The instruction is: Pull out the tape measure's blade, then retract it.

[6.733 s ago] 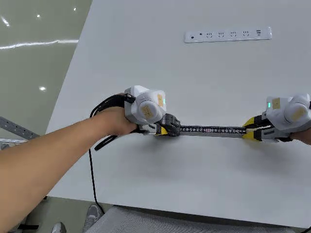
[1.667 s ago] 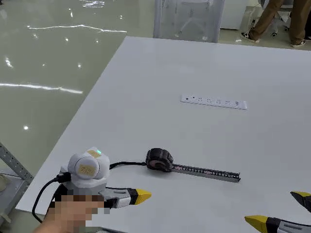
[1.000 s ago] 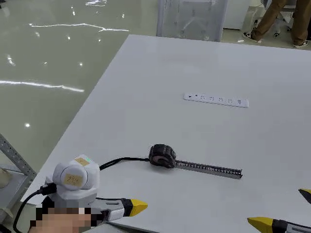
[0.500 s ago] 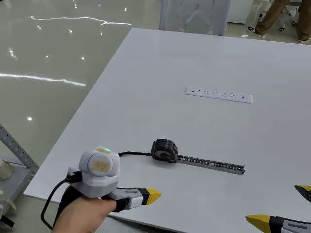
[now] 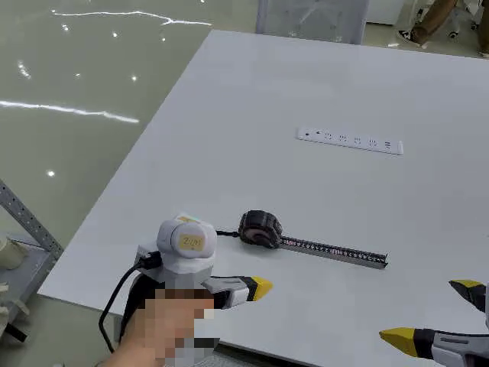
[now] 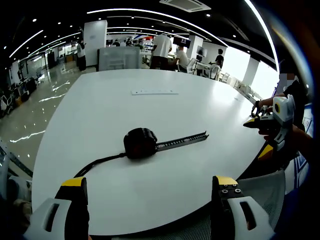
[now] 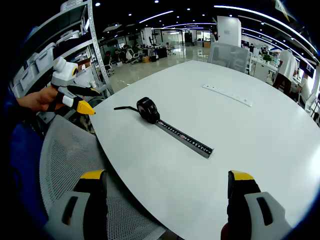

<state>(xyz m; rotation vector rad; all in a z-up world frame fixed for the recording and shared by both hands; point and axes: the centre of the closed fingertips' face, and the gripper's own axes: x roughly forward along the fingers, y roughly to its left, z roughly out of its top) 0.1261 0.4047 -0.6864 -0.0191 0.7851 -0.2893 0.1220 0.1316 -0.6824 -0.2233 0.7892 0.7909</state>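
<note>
A black tape measure (image 5: 260, 228) lies on the white table (image 5: 306, 84), its blade (image 5: 336, 251) drawn out to the right and flat on the top. A black strap (image 6: 97, 162) trails from the case (image 6: 141, 143). My left gripper (image 5: 252, 290) hovers open near the table's front edge, short of the case and apart from it. My right gripper (image 5: 432, 315) is open at the lower right, nearer than the blade's end hook (image 5: 382, 262). In the right gripper view the case (image 7: 148, 108) and blade (image 7: 185, 137) lie ahead of the open right gripper (image 7: 167, 175). Nothing is between the fingers of the left gripper (image 6: 150, 181).
A white power strip (image 5: 348, 141) lies farther back on the table. A grey mesh chair (image 7: 75, 165) stands at the table's near edge. Shiny floor and a metal rack (image 5: 30, 222) lie to the left. People stand far off behind the table (image 6: 165, 47).
Earlier both grippers held the tape measure, with the blade stretched between them; both have since let go. Over the last second the left gripper has come up and right toward the case. The tape lies still.
</note>
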